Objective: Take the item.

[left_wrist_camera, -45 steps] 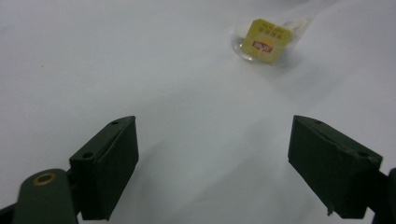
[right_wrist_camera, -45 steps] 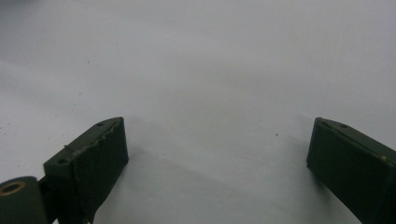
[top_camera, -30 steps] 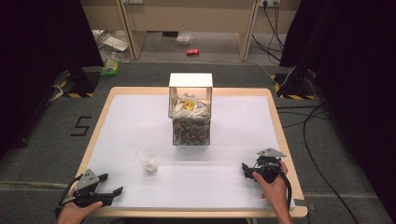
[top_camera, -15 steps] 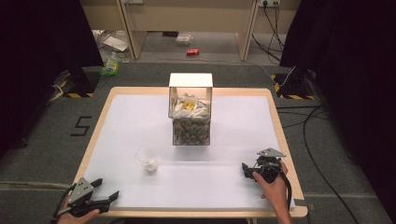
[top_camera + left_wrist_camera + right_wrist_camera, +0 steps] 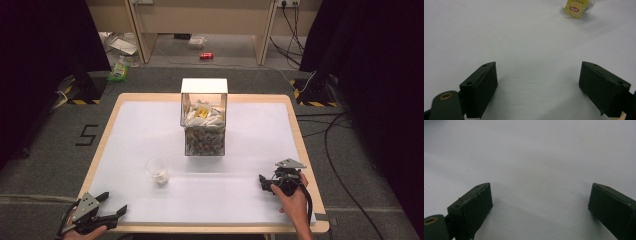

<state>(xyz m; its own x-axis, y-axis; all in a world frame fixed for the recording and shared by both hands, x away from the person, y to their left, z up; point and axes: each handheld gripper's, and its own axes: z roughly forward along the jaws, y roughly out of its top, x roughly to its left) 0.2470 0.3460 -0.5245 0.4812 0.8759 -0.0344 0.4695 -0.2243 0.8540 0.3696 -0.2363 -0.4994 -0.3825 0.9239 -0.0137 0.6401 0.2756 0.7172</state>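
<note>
A small clear cup (image 5: 157, 170) stands on the white table (image 5: 135, 130), left of centre, with a little something in its bottom. In the left gripper view the cup (image 5: 575, 9) appears far ahead with a yellow tag inside. My left gripper (image 5: 114, 202) rests at the table's near-left corner, open, jaws wide apart over bare table (image 5: 537, 75). My right gripper (image 5: 262, 183) lies near the front right, held by a hand, also open with nothing between its jaws (image 5: 540, 197).
A tall clear box (image 5: 204, 125) stands at the table's centre, with white and yellow packets above a layer of small mixed pieces. Cables (image 5: 345, 150) trail on the floor to the right. Litter and a red can (image 5: 206, 55) lie on the floor beyond the table.
My left gripper has slid a little back toward the table's near edge. The right gripper, the cup and the box have stayed put.
</note>
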